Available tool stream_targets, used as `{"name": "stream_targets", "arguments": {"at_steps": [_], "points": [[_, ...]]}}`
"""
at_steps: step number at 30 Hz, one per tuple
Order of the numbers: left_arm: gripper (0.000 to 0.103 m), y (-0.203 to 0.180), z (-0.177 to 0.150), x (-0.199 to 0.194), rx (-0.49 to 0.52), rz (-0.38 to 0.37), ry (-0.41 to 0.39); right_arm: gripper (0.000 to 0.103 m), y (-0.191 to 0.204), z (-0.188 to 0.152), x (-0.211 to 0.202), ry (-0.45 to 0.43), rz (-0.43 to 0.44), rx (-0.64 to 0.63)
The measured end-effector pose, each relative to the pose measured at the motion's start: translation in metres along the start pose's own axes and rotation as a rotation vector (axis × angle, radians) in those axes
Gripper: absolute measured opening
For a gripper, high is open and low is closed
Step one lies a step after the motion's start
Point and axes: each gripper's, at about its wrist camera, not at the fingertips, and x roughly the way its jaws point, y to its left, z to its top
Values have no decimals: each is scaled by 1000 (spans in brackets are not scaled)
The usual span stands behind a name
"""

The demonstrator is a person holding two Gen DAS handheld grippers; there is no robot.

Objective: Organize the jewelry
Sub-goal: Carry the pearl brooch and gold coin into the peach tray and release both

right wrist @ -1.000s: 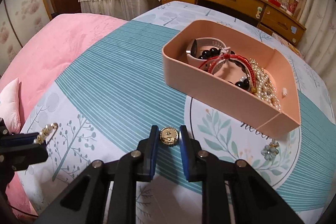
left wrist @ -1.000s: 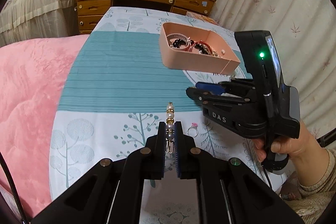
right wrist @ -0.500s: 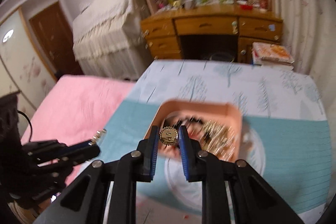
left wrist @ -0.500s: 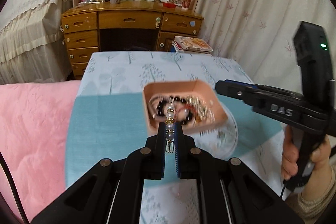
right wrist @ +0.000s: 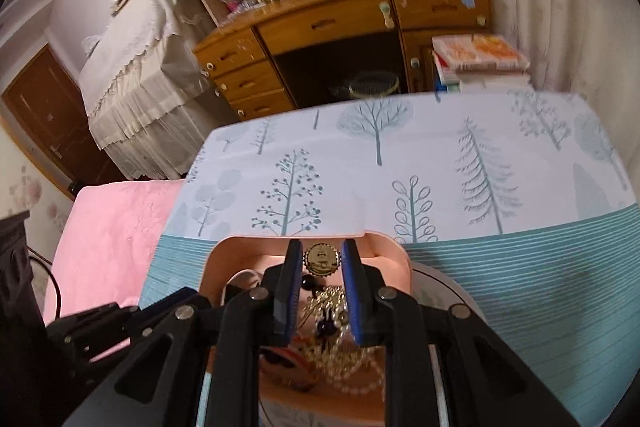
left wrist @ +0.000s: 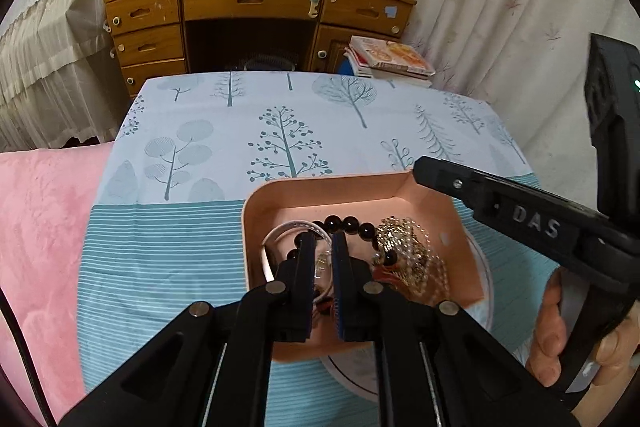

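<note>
Both grippers hang over the pink tray point(left wrist: 256, 211), which sits on the tree-print cloth point(left wrist: 224, 131).

In the left wrist view the left gripper point(left wrist: 322, 255) points into the tray's near half. Its jaws stand a narrow gap apart. A pale, glassy bit of jewelry, the earring point(left wrist: 322, 265), shows in that gap, but it is blurred and I cannot tell whether the pads pinch it or it lies loose below them. At 12 o'clock from the tips runs a string of black beads point(left wrist: 352, 223). At 3 o'clock lies a heap of gold chain point(left wrist: 408, 251). At 10 o'clock curves a white band point(left wrist: 280, 233).

In the right wrist view the right gripper point(right wrist: 321, 259) is at the tray's point(right wrist: 224, 251) far wall. The round gold pendant point(right wrist: 321, 259) sits between the blue pads at the very tips, face toward the camera. Its edges seem to meet both pads, so the jaws are closed on it. It is held clear above the tray floor. At 6 o'clock from it, lower between the fingers, lie black beads and the gold chain point(right wrist: 332, 307).

The left wrist view shows the right gripper's black body at 3 o'clock, with the right hand point(left wrist: 560, 331) around its handle. The left gripper shows dark at 8 o'clock in the right wrist view.
</note>
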Motion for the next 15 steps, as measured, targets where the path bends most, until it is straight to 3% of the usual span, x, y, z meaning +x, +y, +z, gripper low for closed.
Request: {"name": "stream_targets", "arguments": {"at_steps": [4,6,8,15], "points": [[28,2,-1,4,-12,11,-6,20,-2,-1,9,9,-19,12],[48,3,-2,2,-14,18,-8,20,-2,-3,9,3,-38,1],[60,3,-4,-2,-10,49,-29,20,-4,-4,5,-6,-52,5],[63,-2,-17,-25,21,67,-44,20,-11,-17,-35,-12,-10,17]]}}
